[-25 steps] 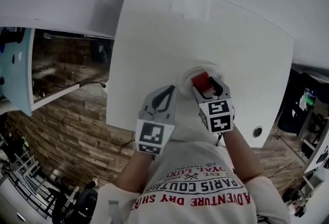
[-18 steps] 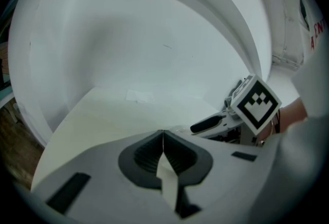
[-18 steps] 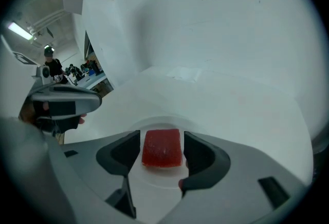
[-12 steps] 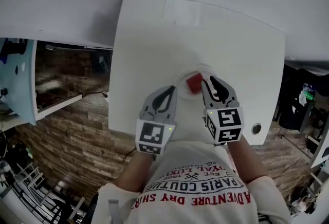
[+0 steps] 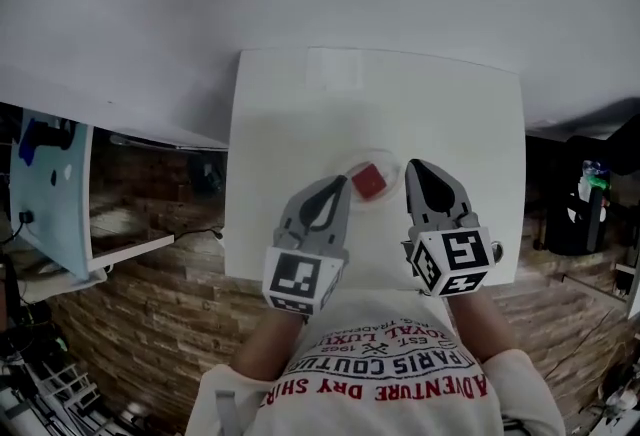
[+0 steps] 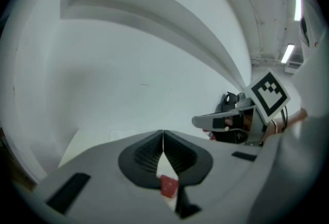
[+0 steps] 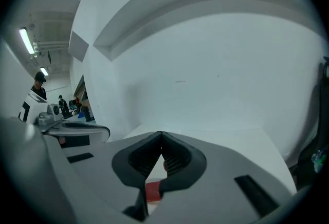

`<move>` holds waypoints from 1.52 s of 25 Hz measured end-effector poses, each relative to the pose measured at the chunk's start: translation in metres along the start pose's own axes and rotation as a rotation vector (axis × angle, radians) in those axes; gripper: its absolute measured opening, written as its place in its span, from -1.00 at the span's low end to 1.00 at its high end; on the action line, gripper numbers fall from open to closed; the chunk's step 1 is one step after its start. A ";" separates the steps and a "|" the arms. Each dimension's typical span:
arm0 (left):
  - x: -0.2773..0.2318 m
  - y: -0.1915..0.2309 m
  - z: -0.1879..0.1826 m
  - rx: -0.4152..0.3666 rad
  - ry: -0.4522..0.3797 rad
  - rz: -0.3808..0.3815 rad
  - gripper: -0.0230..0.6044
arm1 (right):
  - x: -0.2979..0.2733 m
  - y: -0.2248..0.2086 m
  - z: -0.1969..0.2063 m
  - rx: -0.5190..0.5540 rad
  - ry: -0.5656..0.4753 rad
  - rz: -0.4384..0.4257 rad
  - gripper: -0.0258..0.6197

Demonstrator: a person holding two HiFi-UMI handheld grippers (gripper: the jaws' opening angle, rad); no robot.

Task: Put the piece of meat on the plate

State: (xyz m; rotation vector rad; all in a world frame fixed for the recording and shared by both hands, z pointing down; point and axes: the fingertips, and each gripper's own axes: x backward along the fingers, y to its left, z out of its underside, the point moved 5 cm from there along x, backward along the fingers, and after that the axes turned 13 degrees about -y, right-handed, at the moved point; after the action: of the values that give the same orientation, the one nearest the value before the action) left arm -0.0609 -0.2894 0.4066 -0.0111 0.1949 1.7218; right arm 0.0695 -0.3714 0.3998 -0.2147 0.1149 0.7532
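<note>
The red piece of meat (image 5: 371, 181) lies on the small white plate (image 5: 388, 160) in the middle of the white table (image 5: 290, 124). My left gripper (image 5: 337, 182) is shut and empty, its tips just left of the plate. On the plate's right side hangs my right gripper (image 5: 413, 166), also shut with nothing between its jaws. In the left gripper view the closed tips (image 6: 163, 133) meet above the meat (image 6: 168, 186), with the right gripper (image 6: 211, 121) off to the right. The right gripper view shows its tips (image 7: 161, 134) touching, with the meat (image 7: 152, 190) below.
A white wall stands behind the table's far edge. A pale blue cabinet (image 5: 48, 194) is at the left over the wooden floor (image 5: 150, 314). Dark gear with a green bottle (image 5: 590, 179) stands at the right. The person's printed shirt (image 5: 380, 364) fills the bottom.
Both grippers have risen and drawn back from the plate. The right gripper's jaws, open around the meat before, have shut empty. The meat stays on the plate.
</note>
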 end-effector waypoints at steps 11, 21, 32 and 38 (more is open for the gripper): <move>0.014 -0.025 -0.079 -0.134 -0.210 0.034 -0.90 | 0.045 0.026 -0.068 0.097 -0.270 0.001 -0.88; 0.027 -0.026 -0.101 -0.148 -0.291 -0.005 -0.90 | 0.055 0.034 -0.074 0.099 -0.290 -0.013 -0.88; 0.027 -0.025 -0.096 -0.141 -0.277 -0.021 -0.90 | 0.057 0.033 -0.070 0.134 -0.261 -0.003 -0.88; 0.024 -0.027 -0.093 -0.134 -0.263 -0.009 -0.90 | 0.055 0.031 -0.065 0.169 -0.243 0.013 -0.88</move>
State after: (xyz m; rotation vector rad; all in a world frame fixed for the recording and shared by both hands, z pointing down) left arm -0.0476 -0.2747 0.3092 0.1152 -0.1146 1.7063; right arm 0.0862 -0.3284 0.3219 0.0387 -0.0507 0.7728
